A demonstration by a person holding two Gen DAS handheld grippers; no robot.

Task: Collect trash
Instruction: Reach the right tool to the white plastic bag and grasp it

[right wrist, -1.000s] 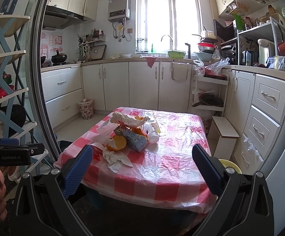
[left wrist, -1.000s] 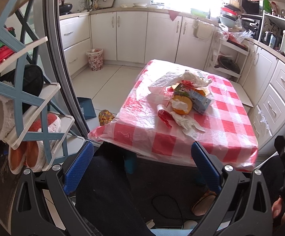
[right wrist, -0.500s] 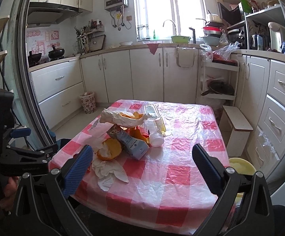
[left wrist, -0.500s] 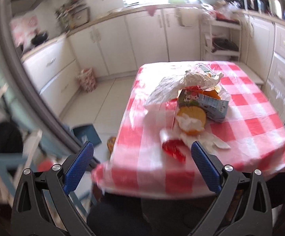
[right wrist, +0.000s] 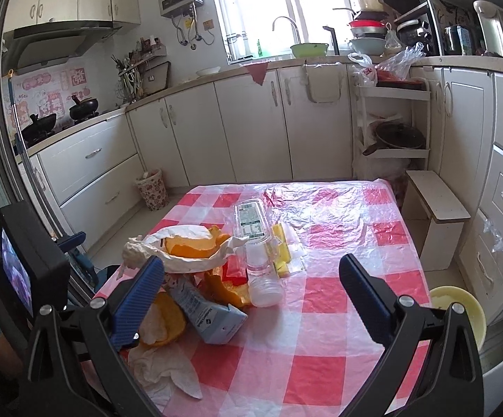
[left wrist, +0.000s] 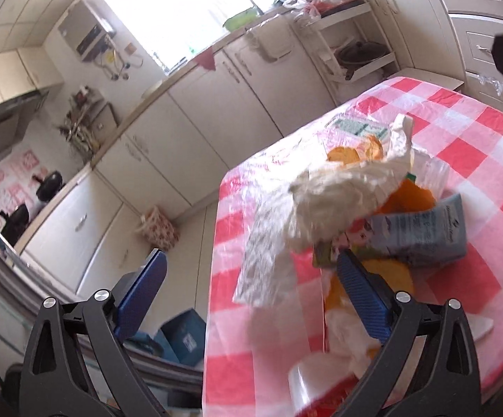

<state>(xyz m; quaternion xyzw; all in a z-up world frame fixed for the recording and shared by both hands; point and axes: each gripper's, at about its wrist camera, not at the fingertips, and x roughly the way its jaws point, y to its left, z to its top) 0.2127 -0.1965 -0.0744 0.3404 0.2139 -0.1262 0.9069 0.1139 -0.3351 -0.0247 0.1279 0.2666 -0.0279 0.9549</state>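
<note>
Both tools gape wide, gripping nothing. Left tool (left wrist: 251, 292) tilts in over the worktop's (right wrist: 338, 312) left edge, lined up on the trash heap (right wrist: 195, 278) there; right tool (right wrist: 251, 292) hangs back, likely waiting.

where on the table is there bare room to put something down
The checked cloth is bare right of the clear bottle out to the right edge, and along the far edge. The near-left corner is crowded: milk carton, orange peel, crumpled tissue.
</note>
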